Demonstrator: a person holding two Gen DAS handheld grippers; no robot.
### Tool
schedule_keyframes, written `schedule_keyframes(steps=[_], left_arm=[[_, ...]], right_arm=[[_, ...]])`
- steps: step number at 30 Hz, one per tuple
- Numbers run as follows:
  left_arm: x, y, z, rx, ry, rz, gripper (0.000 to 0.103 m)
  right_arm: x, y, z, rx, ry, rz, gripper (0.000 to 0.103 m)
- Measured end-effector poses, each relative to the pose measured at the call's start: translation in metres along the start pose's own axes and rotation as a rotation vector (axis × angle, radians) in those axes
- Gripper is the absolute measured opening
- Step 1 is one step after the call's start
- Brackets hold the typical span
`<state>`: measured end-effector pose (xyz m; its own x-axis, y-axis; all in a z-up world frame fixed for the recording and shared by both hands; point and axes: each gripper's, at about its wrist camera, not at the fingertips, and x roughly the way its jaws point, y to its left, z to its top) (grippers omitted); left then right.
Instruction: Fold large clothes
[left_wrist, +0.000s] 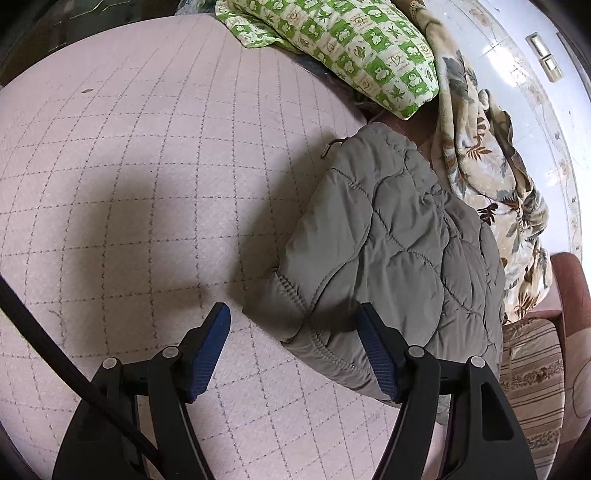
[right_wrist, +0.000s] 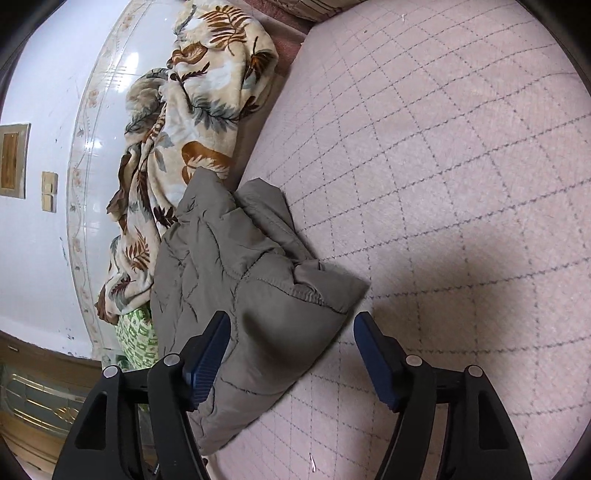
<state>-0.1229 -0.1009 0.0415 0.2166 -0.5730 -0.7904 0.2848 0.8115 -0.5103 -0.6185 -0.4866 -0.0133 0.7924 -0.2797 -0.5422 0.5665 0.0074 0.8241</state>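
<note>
On the left, the left gripper (left_wrist: 293, 325) hangs over the pink checked bed cover (left_wrist: 129, 184) with its jaws spread wide and nothing between them; one blue pad sits above bare cover, the other just over the elastic cuff edge of the grey quilted jacket (left_wrist: 399, 236), which suggests it is lined up to take that edge rather than to rest; the jacket lies bunched in a compact bundle near the far side of the bed, its bulk pushed up against the leaf-print blanket (left_wrist: 480, 155), with a green patterned pillow (left_wrist: 351, 48) beyond it; further right, seen from the other side, the right gripper (right_wrist: 291, 332) is likewise wide apart and empty, poised straddling a gathered cuff of the jacket (right_wrist: 236, 273); the blanket (right_wrist: 192, 110) is heaped along the wall, probably shoved aside to leave the cover (right_wrist: 443, 166) free as a folding surface; the jacket looks partly folded at best, lumpy and uneven, so I judge both tools are placed at opposite ends to grip and square it
</note>
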Motion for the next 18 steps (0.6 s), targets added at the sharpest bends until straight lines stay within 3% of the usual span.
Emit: schedule_keyframes(steps=[18], left_arm=[[0.025, 0.01, 0.002, -0.111, -0.01, -0.083, 0.077]], right_arm=[[0.03, -0.008, 0.002, 0.049, -0.036, 0.031, 0.083]])
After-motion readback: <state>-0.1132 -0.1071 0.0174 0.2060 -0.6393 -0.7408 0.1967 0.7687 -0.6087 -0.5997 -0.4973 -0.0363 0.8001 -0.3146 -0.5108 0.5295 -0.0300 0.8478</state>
